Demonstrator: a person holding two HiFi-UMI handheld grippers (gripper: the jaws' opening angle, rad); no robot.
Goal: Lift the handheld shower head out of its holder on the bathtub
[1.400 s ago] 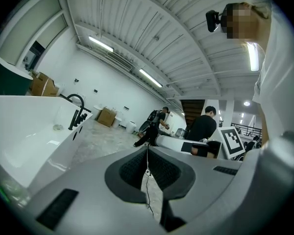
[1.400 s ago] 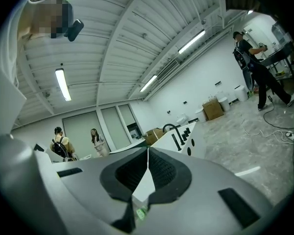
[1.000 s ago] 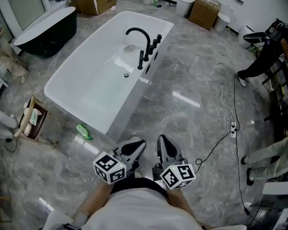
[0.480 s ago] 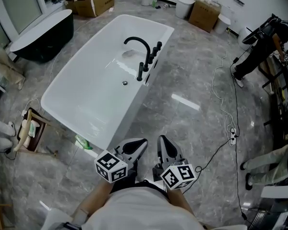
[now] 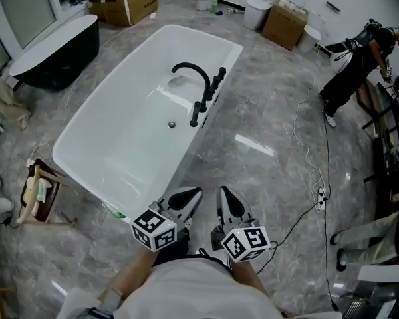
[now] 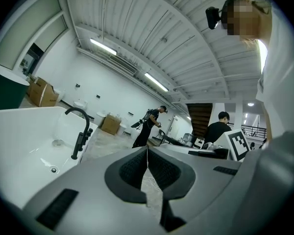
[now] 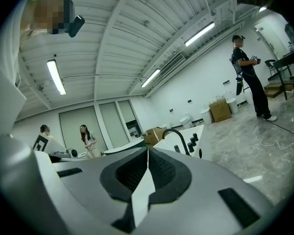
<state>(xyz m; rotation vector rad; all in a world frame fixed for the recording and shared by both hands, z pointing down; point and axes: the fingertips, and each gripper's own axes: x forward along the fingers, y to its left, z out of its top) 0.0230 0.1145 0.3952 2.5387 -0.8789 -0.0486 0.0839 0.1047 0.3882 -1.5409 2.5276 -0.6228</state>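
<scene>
I hold my left gripper (image 5: 188, 198) and right gripper (image 5: 227, 199) level at lower centre, both clenched empty. The shower head is indistinct among the black fittings (image 5: 211, 89) on the bathtub (image 5: 116, 145).

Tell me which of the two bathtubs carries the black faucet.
The white bathtub in mid-floor: the black faucet stands on its rim. The dark bathtub at upper left shows none.
</scene>
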